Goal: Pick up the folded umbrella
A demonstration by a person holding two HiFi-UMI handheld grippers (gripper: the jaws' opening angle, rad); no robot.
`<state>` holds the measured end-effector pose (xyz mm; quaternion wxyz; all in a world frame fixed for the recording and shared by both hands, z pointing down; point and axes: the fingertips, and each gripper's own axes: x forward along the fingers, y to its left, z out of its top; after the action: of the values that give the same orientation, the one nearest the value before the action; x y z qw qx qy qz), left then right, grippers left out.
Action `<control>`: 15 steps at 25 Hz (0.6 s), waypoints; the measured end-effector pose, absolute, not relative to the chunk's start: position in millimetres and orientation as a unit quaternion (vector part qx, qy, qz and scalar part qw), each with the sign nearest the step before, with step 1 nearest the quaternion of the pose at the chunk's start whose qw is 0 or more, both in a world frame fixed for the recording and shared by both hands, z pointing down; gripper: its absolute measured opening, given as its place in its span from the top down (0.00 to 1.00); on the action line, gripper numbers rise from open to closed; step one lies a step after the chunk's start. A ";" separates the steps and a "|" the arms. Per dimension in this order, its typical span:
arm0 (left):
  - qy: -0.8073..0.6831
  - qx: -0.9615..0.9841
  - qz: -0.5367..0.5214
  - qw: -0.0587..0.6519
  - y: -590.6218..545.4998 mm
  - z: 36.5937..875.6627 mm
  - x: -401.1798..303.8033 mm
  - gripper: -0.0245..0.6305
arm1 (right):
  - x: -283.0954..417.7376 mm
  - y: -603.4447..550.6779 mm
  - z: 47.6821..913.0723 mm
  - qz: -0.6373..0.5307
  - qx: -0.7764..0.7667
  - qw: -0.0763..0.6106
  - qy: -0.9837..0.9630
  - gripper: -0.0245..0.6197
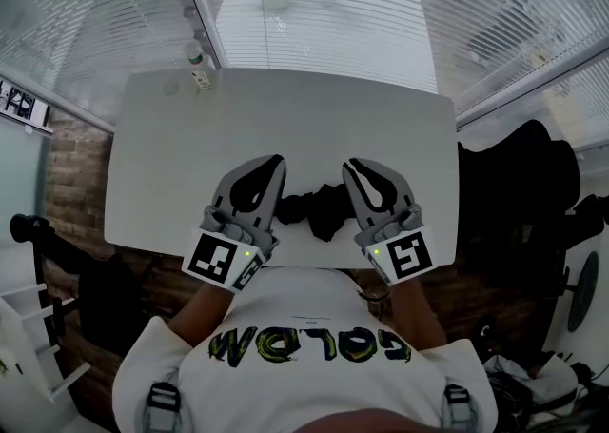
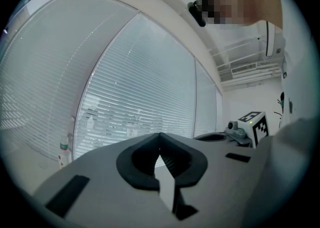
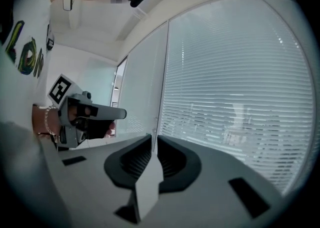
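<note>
The folded umbrella (image 1: 320, 210) is a black, crumpled bundle lying near the front edge of the white table (image 1: 285, 117). It rests between my two grippers and neither touches it. My left gripper (image 1: 277, 162) is just left of it, pointing away from me over the table; its tips meet with nothing between them (image 2: 160, 135). On the umbrella's right, my right gripper (image 1: 349, 166) points the same way. Its tips (image 3: 152, 137) stand a thin slit apart, with nothing in the gap. Neither gripper view shows the umbrella.
A small clear bottle (image 1: 198, 65) stands at the table's far left corner. Windows with white blinds (image 1: 324, 3) run behind the table. A black chair (image 1: 533, 184) sits off the right side, and a brick wall (image 1: 71, 184) drops below the left edge.
</note>
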<state>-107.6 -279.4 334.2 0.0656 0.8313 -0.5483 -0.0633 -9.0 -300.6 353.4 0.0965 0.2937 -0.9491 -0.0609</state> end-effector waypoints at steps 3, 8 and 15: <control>-0.550 0.830 -0.063 0.068 -278.7 336.5 -112.6 0.95 | -21.1 -296.2 373.1 -0.071 0.267 0.133 -0.952 0.86; -0.553 0.828 -0.062 0.069 -278.0 337.8 -118.6 0.95 | -38.6 -286.0 417.6 -0.073 0.214 0.206 -0.952 0.72; -0.558 0.825 -0.062 0.069 -273.6 337.4 -121.9 0.95 | -50.0 -272.5 476.6 -0.095 0.126 0.312 -0.937 0.57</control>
<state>-121.9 -273.6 337.4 0.0687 0.8247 -0.5579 -0.0622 -50.0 -272.5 476.6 0.3120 0.1261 -0.9369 -0.0948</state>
